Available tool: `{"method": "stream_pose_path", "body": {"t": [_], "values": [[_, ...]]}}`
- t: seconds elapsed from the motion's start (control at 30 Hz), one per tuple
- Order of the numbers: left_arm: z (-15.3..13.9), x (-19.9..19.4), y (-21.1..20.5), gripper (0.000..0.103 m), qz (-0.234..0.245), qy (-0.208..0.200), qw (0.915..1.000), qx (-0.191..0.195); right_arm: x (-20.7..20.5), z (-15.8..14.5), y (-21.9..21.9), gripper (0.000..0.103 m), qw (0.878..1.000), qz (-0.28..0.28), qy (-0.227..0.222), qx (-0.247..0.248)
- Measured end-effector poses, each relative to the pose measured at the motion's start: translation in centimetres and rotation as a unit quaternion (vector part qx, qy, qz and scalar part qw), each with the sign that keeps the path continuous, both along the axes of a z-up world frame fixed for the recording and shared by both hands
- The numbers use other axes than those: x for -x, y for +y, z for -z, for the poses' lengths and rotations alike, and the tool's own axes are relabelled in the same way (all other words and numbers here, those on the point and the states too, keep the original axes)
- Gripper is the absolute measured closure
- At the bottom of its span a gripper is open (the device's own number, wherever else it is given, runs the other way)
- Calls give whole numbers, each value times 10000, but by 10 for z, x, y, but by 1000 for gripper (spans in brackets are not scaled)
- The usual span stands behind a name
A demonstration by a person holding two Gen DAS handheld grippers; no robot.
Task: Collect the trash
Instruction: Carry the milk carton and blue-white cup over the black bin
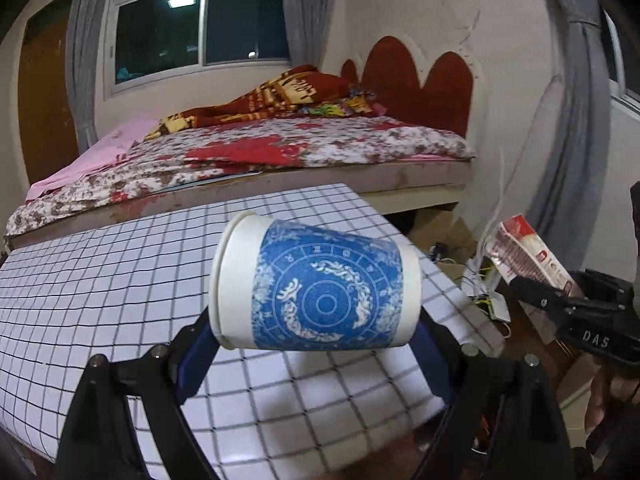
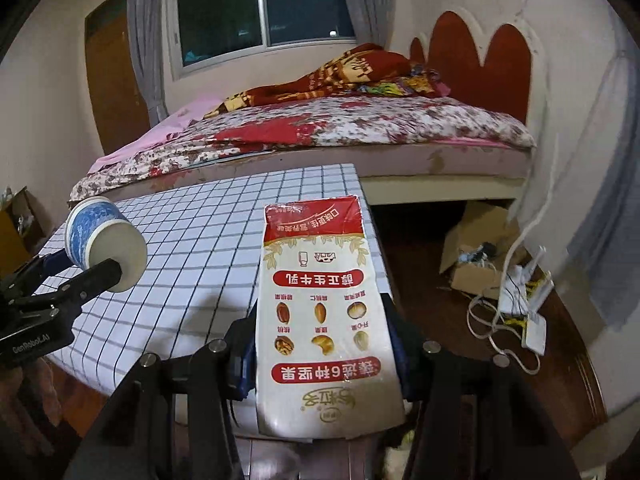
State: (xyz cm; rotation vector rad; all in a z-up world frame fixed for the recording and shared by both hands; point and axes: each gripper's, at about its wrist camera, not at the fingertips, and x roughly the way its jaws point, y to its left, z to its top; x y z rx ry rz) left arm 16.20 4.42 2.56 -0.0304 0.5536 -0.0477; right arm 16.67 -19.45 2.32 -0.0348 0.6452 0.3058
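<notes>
Paper cup (image 1: 316, 286), white with a blue printed band, lies sideways between the jaws of the left gripper (image 1: 314, 332), rim toward one finger and base toward the other; the jaws stand wide and are clamped on it end to end. Cup hangs clear above the desk (image 1: 100, 288), which carries a white cover with a dark grid. In the right wrist view the same cup (image 2: 105, 244) shows off to the left of the right jaws, gripped by the other tool.

Carton (image 2: 326, 320), a flattened white and red drink pack with printed nuts and upside-down lettering, sits upright between the jaws of the right gripper (image 2: 324, 344), which are closed on its two side edges. It projects forward beyond the fingertips, over the desk's right edge.

Beyond both jaws stands a bed (image 2: 320, 132) with a floral cover. Right of the right jaws, a cardboard box (image 2: 476, 264) and white cables (image 2: 516, 292) lie on the floor.
</notes>
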Motion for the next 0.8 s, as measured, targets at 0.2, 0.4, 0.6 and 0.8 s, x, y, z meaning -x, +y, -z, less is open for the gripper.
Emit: {"method": "stream_pose_path", "body": {"t": [0.2, 0.4, 0.6, 0.8], "values": [[10, 12, -30, 16, 326, 39, 9994, 84, 31, 8, -30, 50, 9998, 214, -3, 21], [18, 20, -57, 16, 629, 102, 9979, 71, 51, 12, -59, 50, 9990, 440, 4, -53], [29, 26, -83, 16, 902, 230, 9956, 82, 67, 21, -83, 50, 9978, 655, 45, -65], [42, 29, -117, 15, 1319, 382, 9905, 27, 82, 36, -121, 50, 9945, 1029, 189, 1]]}}
